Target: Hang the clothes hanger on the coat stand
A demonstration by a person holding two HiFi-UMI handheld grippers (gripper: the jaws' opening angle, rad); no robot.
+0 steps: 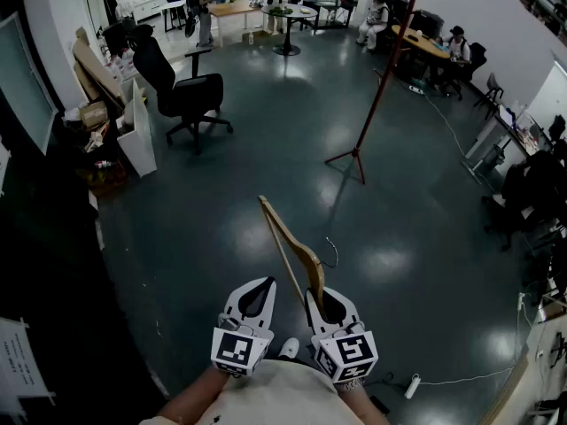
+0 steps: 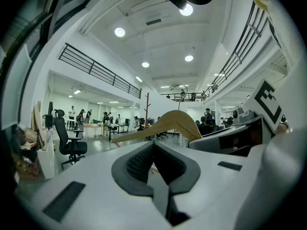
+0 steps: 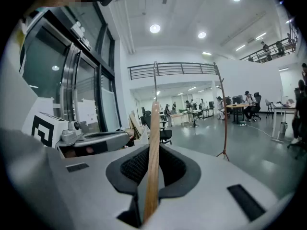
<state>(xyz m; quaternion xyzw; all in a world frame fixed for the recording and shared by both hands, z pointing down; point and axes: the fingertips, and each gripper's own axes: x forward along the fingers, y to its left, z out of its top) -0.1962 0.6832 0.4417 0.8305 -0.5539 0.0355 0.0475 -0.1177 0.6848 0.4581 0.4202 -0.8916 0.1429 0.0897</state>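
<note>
Far left first: my left claw (image 1: 255, 297) is clenched on nothing. In the left gripper view its jaws sit pressed together with no object between them, and it hangs just beside the other claw, basically a passenger. Next over is the clothes hanger (image 1: 288, 242), a wooden one, with one end pinched in my right claw (image 1: 326, 304). The right gripper view shows those jaws clamped flat on the wood, so the grip looks solid to me. The hanger's long axis runs away from me, forward and a bit left off the claw, up off the floor (image 1: 266, 149), and the wire hook (image 1: 332, 253) comes off its middle, showing on the right side of the wood in the head view. Further right and well ahead is the coat stand (image 1: 379, 87), a thin red pole with its base (image 1: 354, 158) on open floor, and its top runs out of the head view. That's the bit that matters imo: the stand sits forward and to the right of the right claw, well apart from the hanger, with nothing but bare floor between them. The right claw is the nearer one and it's the one holding the thing, so I reckon the job is to carry it over there, then raise and swing the hanger so the hook faces a peg. The left claw probably isn't needed at all.
</note>
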